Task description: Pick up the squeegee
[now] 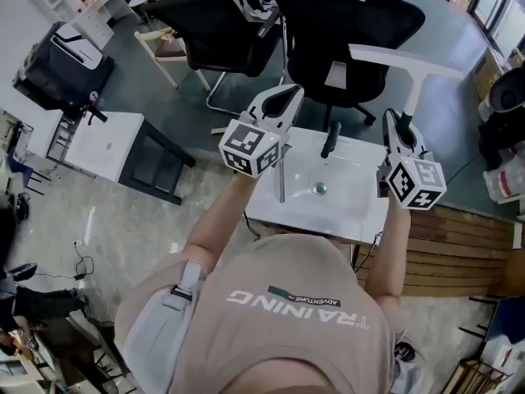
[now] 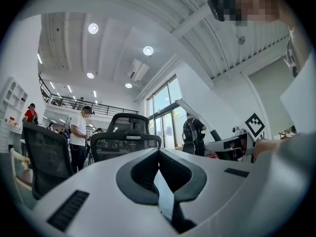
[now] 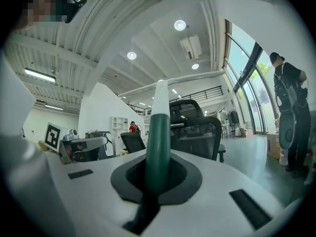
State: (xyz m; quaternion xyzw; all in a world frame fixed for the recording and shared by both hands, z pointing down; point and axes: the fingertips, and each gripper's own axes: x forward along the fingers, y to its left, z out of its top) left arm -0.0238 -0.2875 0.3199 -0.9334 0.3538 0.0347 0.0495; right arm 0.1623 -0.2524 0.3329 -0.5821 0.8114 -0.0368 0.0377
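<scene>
**A:** Where's the squeegee point(image 1: 399, 59)?

**B:** In the air, pinched by its green handle in the right tool point(image 1: 395, 124). The handle rises from between the jaws and slants away from the person. The white blade sits crosswise at the far end, in front of a black office chair point(image 1: 344, 31).

**A:** How's that hand posed?

**B:** The forearm is stretched forward and the tool is roughly level, hovering over the right edge of the white sink point(image 1: 361, 216).

**A:** And the other one?

**B:** The left tool point(image 1: 289, 97) hangs over the sink's far left corner, about level too. Its jaws are pressed together with nothing between them, and it is well apart from the squeegee.
</scene>
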